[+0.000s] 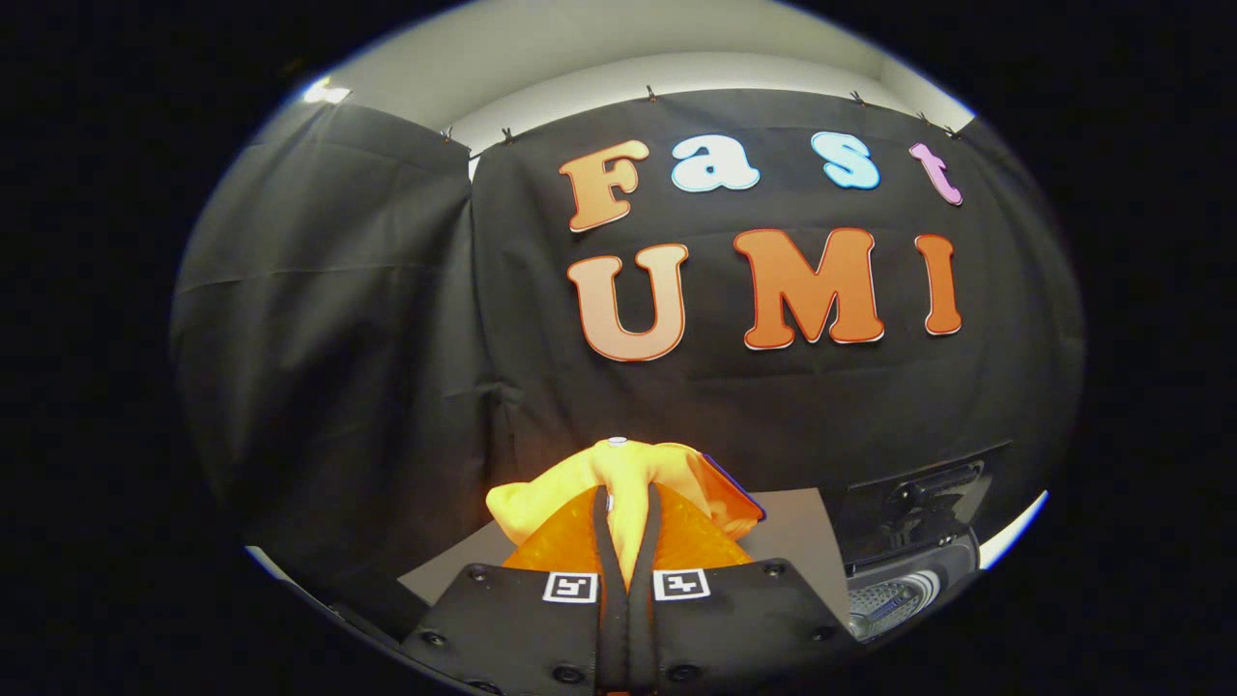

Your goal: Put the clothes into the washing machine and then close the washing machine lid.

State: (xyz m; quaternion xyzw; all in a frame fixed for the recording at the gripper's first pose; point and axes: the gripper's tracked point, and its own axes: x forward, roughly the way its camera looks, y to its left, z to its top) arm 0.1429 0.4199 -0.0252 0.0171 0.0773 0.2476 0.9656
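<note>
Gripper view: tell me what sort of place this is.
Probably a staged recording booth, not a real laundry room: draped black cloth wall clipped up along its top, a grey tabletop, and a washing machine's open drum beside it. The gripper is shut on a yellow-orange garment.

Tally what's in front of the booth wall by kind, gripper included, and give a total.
Garment, yellow, pinched between the fingers: 1
Washing machine, beyond the fingers to the side, with its drum showing: 1
Hand-held gripper, shut on the garment: 1
Grey surface beneath the garment: 1
Total: 4
</note>
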